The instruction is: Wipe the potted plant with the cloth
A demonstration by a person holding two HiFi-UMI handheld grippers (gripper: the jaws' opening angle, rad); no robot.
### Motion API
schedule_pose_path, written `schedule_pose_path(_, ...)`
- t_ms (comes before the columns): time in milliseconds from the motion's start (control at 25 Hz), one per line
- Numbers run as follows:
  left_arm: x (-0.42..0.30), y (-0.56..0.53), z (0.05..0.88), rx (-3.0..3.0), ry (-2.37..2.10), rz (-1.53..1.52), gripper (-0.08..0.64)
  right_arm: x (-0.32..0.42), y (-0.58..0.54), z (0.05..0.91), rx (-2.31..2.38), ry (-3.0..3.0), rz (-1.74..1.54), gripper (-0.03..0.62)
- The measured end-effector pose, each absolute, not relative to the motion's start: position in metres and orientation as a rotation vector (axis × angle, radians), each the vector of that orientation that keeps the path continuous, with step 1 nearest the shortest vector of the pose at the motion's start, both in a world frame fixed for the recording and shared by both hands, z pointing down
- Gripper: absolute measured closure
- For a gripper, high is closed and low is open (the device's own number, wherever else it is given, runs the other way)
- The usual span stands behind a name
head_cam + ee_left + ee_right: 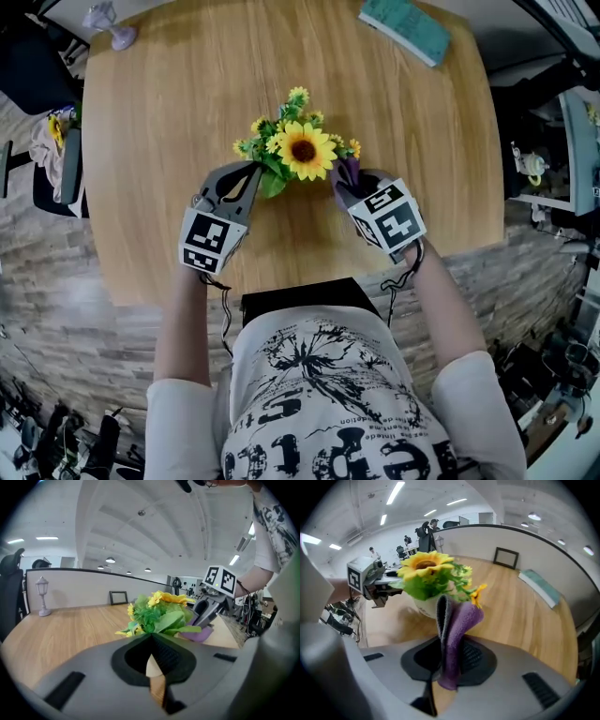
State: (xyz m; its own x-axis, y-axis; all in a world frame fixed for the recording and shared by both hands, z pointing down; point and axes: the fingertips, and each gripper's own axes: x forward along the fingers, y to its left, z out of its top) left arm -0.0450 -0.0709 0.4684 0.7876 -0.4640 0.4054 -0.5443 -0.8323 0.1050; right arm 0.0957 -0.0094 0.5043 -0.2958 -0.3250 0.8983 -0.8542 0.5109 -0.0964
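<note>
- Left gripper (254, 172): jaws pressed together on nothing, tips just beside the leaves.
- Potted plant (300, 150) stands on the wooden table (169, 112), between the 2 grippers. Sunflower and foliage look light and bendy, so it probably tips easily. Best steadied at the white pot (421, 607), not the stems.
- Purple cloth (458, 625): soft, floppy, flopping toward the blooms.
- Right gripper (446, 634) pinches the cloth's lower fold.

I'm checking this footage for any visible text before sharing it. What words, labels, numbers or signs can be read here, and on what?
White T-shirt: large black letters, upside down and cut off at the edge; no whole word readable.
Grey left gripper and grey right gripper: black-and-white square marker codes, no words.
Teal book: nothing legible.
</note>
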Motion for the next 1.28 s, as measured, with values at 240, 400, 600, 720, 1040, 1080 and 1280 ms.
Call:
schedule_pose_path(240, -0.046, -0.072, 0.470, 2.696, -0.840, 0.523, 0.557, 0.140, -0.069, 0.505, 1.035, -1.800, 0.617, 0.515)
schedule_pose_path(400, -0.046, -0.074, 0.470, 2.630, -0.918, 0.499, 0.557, 0.147, -0.119, 0.493, 1.030, -1.846, 0.521, 0.515)
schedule_pose_path(600, -0.048, -0.074, 0.472, 2.568, -1.004, 0.516, 0.557, 0.119, -0.175, 0.467, 0.901, -1.985, 0.288, 0.515)
schedule_pose_path(720, -0.049, -0.074, 0.471, 2.529, -1.050, 0.521, 0.557, 0.095, -0.200, 0.455, 0.823, -2.055, 0.187, 0.515)
schedule_pose_path(1040, -0.047, -0.076, 0.470, 2.499, -1.074, 0.517, 0.557, 0.006, -0.217, 0.452, 0.377, -2.182, -0.051, 0.515)
schedule_pose_path(1080, -0.047, -0.077, 0.470, 2.491, -1.069, 0.511, 0.557, -0.004, -0.216, 0.453, 0.305, -2.181, -0.093, 0.515)
schedule_pose_path(1280, -0.046, -0.087, 0.469, 2.459, -1.109, 0.492, 0.557, -0.033, -0.193, 0.474, -0.030, -2.129, -0.162, 0.515)
